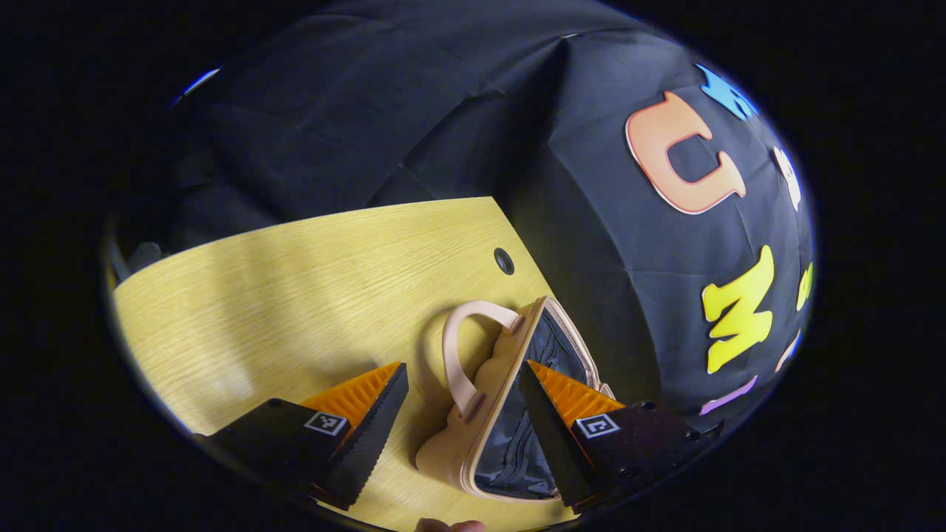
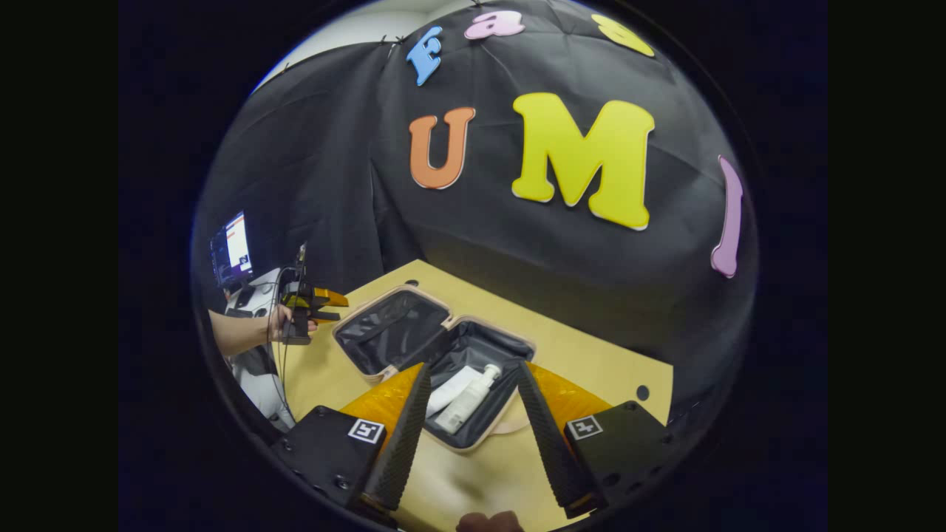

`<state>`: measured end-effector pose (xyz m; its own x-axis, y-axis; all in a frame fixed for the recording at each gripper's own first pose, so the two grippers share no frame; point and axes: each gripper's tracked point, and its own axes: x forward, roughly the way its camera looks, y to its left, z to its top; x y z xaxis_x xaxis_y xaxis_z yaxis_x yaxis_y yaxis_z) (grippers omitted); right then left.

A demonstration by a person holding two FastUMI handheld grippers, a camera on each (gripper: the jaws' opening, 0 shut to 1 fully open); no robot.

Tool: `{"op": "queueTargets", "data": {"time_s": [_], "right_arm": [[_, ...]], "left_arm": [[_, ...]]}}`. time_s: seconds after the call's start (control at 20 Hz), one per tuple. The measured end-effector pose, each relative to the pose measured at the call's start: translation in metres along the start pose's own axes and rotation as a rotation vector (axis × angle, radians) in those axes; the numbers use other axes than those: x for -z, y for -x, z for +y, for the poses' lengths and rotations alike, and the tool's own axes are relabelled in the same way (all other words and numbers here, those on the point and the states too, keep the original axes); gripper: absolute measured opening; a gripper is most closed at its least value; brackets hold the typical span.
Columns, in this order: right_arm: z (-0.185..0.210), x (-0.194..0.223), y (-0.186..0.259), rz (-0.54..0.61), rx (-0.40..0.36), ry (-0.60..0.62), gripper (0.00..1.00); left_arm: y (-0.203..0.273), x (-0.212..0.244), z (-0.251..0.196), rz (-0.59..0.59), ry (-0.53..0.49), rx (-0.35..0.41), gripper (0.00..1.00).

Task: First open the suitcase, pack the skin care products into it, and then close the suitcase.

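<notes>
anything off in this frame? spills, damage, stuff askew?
Nothing stands out. The beige hard-shell suitcase lies open on the light wooden table, with a white pump bottle and a white tube lying inside its dark lining. No spill or damage visible. Both grippers, left and right, are open.

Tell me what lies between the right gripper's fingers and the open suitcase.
In the right gripper view, only bare wooden tabletop separates the right gripper from the open suitcase; two white skin care products already lie inside it.

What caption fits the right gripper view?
Open suitcase on the table, skincare bottles inside, right gripper open above.
</notes>
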<state>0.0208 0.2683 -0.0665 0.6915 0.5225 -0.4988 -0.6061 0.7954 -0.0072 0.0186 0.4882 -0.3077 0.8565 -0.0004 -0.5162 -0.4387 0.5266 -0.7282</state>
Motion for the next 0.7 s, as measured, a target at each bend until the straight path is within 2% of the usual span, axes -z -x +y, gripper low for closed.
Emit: {"op": "queueTargets", "data": {"time_s": [0.2, 0.4, 0.6, 0.65, 0.7], "right_arm": [[-0.007, 0.002, 0.002, 0.007, 0.037, -0.025, 0.72], [-0.012, 0.013, 0.004, 0.028, 0.059, -0.031, 0.72], [-0.022, 0.036, 0.011, 0.064, 0.09, -0.058, 0.72], [-0.024, 0.039, 0.013, 0.064, 0.098, -0.057, 0.72], [-0.026, 0.04, 0.015, 0.063, 0.103, -0.061, 0.7]], "left_arm": [[-0.03, 0.007, 0.007, 0.017, 0.026, -0.008, 0.94], [-0.047, 0.006, 0.009, 0.016, 0.058, -0.019, 0.84], [-0.056, 0.003, 0.008, 0.022, 0.098, -0.039, 0.55], [-0.057, 0.002, 0.006, 0.026, 0.106, -0.039, 0.56], [-0.058, -0.001, 0.006, 0.024, 0.104, -0.055, 0.37]]}}
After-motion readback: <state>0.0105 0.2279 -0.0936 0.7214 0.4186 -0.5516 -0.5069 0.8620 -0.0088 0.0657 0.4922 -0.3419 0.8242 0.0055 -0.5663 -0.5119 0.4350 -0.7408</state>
